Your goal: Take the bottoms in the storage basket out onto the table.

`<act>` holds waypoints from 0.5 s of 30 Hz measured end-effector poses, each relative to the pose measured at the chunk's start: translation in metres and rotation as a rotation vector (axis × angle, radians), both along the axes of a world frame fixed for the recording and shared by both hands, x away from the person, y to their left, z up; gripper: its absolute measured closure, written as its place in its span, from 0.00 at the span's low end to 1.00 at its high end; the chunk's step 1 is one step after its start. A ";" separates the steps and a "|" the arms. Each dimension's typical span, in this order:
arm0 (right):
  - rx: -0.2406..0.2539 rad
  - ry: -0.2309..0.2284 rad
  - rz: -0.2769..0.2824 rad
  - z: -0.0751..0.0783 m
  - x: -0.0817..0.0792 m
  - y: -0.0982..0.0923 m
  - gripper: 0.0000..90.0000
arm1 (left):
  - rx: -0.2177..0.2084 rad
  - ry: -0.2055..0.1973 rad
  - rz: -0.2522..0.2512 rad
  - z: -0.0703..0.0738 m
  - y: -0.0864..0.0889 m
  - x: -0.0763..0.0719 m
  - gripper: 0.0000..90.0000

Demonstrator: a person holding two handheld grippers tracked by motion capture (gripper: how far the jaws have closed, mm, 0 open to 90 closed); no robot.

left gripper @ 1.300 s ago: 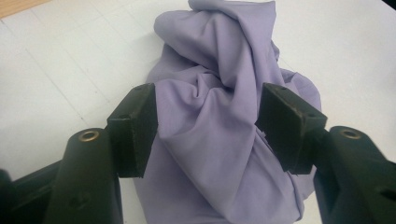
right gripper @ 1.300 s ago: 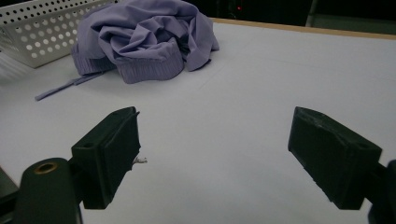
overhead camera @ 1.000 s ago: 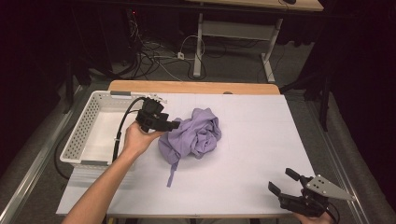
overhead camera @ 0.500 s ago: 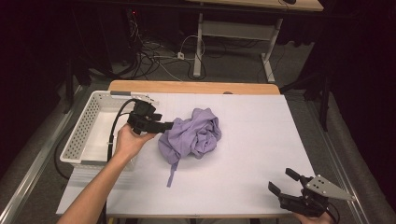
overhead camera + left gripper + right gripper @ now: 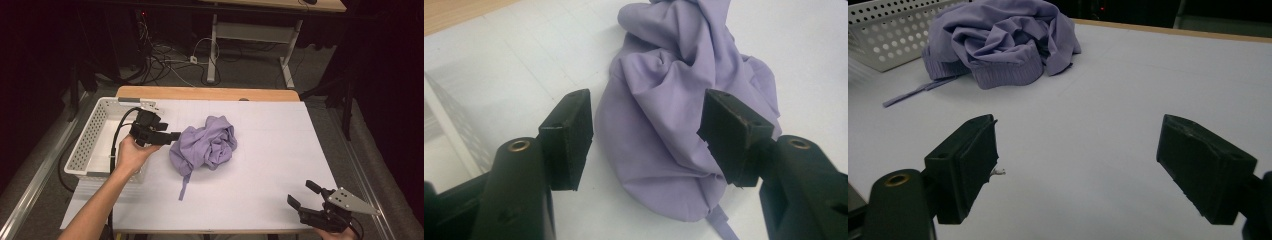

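Lilac garment (image 5: 206, 145) sits crumpled mid-table beside the white basket (image 5: 90, 145); looks light, limp, no rigid edge; left gripper (image 5: 646, 135) released, jaws straddling its near fold; pinch a thick bunched ridge, not the loose drawstring (image 5: 184, 186); right gripper (image 5: 1088, 165) released too, well apart.

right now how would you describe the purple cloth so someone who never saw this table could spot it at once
Start at the white-covered table and find the white perforated basket at its left edge. Just right of it, near the table's middle, lies the crumpled lilac garment, with the left gripper open at its side. It is the only soft, coloured thing there, with a thin strap trailing toward the near edge.
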State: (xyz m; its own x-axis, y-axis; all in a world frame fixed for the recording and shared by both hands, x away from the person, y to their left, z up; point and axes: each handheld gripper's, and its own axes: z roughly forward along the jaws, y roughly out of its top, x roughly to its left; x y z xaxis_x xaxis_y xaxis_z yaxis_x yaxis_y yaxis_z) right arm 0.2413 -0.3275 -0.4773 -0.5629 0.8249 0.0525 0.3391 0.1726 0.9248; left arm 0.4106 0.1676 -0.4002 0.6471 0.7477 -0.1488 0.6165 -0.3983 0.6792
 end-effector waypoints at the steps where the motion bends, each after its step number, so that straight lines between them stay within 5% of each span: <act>1: 0.000 -0.001 0.000 0.000 0.000 0.000 0.19 | 0.005 -0.003 -0.001 0.000 0.000 -0.001 0.41; 15: 0.000 -0.001 -0.001 0.000 0.000 0.000 0.19 | 0.020 -0.025 0.003 0.003 0.012 -0.015 0.41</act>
